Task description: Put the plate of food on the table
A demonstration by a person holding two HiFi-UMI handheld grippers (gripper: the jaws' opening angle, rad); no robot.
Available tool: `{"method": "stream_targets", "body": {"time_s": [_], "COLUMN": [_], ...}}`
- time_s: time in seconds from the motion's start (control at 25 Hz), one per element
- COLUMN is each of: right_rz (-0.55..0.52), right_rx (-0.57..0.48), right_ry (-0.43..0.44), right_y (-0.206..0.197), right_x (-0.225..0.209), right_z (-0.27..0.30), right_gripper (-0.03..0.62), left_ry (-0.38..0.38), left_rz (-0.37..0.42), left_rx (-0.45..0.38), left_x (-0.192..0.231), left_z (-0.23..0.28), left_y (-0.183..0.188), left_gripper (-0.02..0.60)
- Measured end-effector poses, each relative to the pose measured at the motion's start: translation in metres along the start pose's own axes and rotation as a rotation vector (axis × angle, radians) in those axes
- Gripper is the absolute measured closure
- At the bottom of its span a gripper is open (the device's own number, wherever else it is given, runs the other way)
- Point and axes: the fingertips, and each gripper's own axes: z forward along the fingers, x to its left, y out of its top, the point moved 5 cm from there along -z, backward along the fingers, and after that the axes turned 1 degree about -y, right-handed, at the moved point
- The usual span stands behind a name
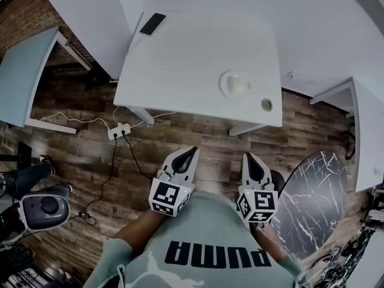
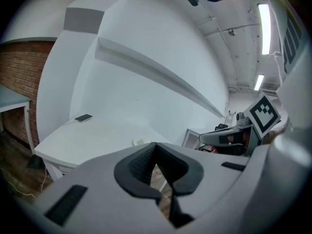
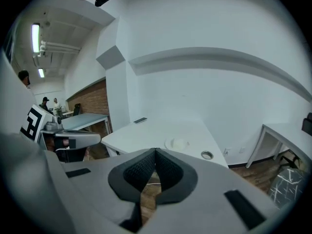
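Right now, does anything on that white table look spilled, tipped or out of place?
Nothing stands out. The plate of food sits flat on the white table, toward its near right corner, with nothing spilled around it. A phone lies at the far left corner. The left gripper and right gripper are shut and empty.

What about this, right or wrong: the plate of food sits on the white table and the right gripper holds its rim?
Wrong. The plate of food sits on the white table, but the right gripper is shut on nothing, short of it; the head view shows this.
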Motion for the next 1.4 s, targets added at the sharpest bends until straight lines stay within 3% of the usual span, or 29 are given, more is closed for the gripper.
{"method": "stream_targets", "body": {"time_s": [0.24,0.56,0.92,1.4], "right_rz": [0.006,0.039,0.027,0.071], "right_rx": [-0.016,-0.027,-0.024,0.035], "right_ry": [-0.081,-0.125,-0.096,-0.058], "right_y": [0.024,0.039,0.051,0.055], "right_x": [0.000,-0.004,-0.019,-0.080], "right_z": [0.026,0.050,0.086,0.146], "right_gripper": [0.588,0.588,0.588,0.588], "left_ry": [-0.054,-0.074,-0.008,-0.047], "left_rz": [0.022,0.016,0.013,-0.005], "left_rx": [-0.013,-0.016,-0.039,0.051], "left_x": [0.035,0.062,0.087,0.085], "left_z": [0.022,0.033,0.047,0.135], "left_y": [0.022,0.036,0.048,0.061], "left_gripper": [0.575,0.575,0.575,0.575]}}
